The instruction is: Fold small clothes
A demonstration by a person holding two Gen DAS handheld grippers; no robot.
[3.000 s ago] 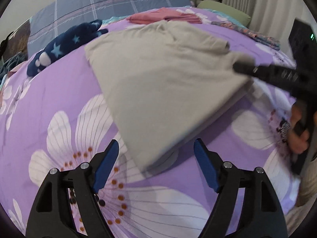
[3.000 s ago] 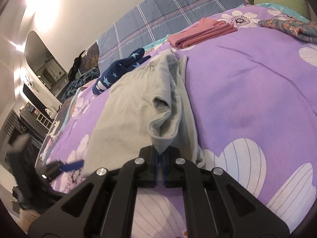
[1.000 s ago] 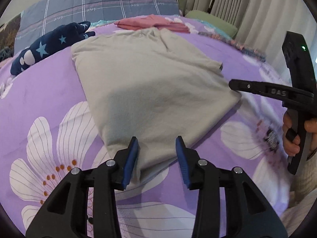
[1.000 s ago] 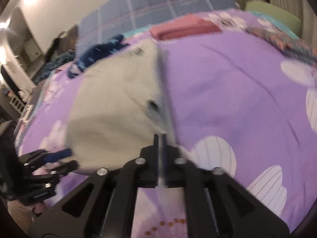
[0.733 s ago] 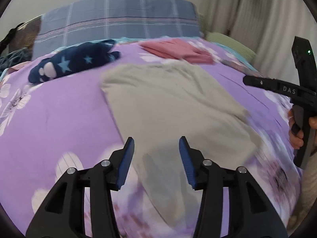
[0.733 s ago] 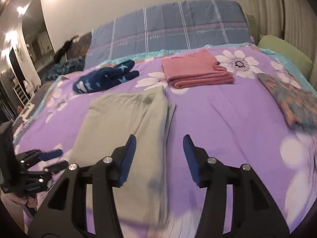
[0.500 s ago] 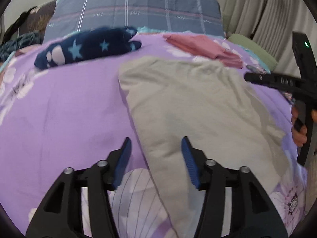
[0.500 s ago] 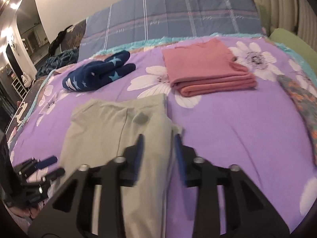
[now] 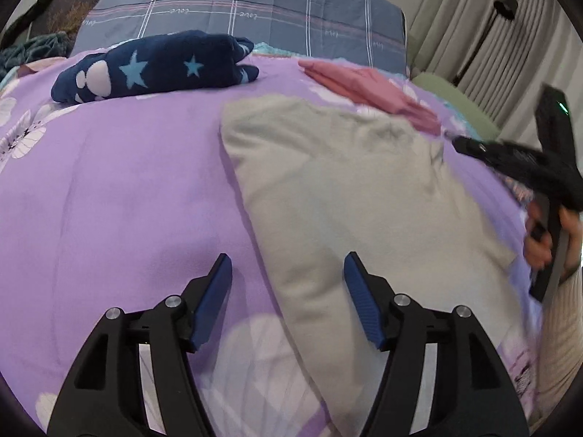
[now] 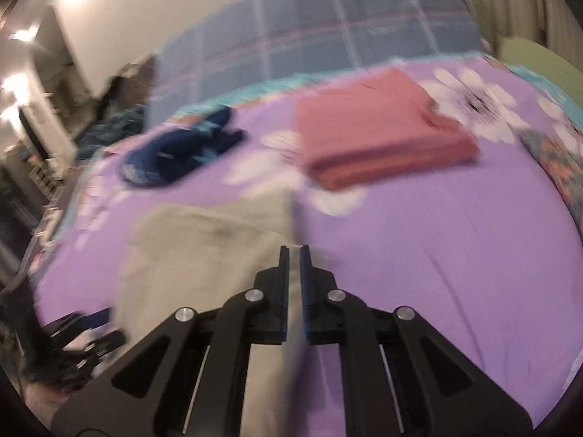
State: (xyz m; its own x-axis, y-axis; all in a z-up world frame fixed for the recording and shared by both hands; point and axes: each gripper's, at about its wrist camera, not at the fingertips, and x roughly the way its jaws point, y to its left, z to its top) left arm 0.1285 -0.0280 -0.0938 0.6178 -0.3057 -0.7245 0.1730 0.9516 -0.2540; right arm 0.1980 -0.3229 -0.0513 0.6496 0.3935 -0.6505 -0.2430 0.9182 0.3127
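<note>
So the grey-beige top [image 9: 364,196] is lying flat on the purple flowered bedspread [image 9: 120,189], already folded lengthwise into a long strip, near side of the bed, with the folded pink garment [image 10: 379,138] and the navy star-print piece [image 9: 156,65] further back toward the plaid pillow [image 9: 255,7]. The right gripper [image 10: 294,255] has just been closing and its jaws now sit almost together along the strip's right edge; that view is smeared, so I honestly can't tell whether the pads have actually pinched cloth or are only closed beside it. The left gripper [image 9: 288,291] has just been opening and stands apart, straddling the strip's left edge with nothing pressed between the blue pads [image 9: 359,298]. My read is the next bit is the crosswise fold. For that to come out neat, both grippers want to grab matching corners at the same end, catching every layer, not just the top one. Left one needs to drop lower so the cloth really sits between the pads before squeezing. Then lift both evenly and carry the end over in one go, keeping the edges lined up. If only one side grips, the strip will skew and the earlier fold will open up.
</note>
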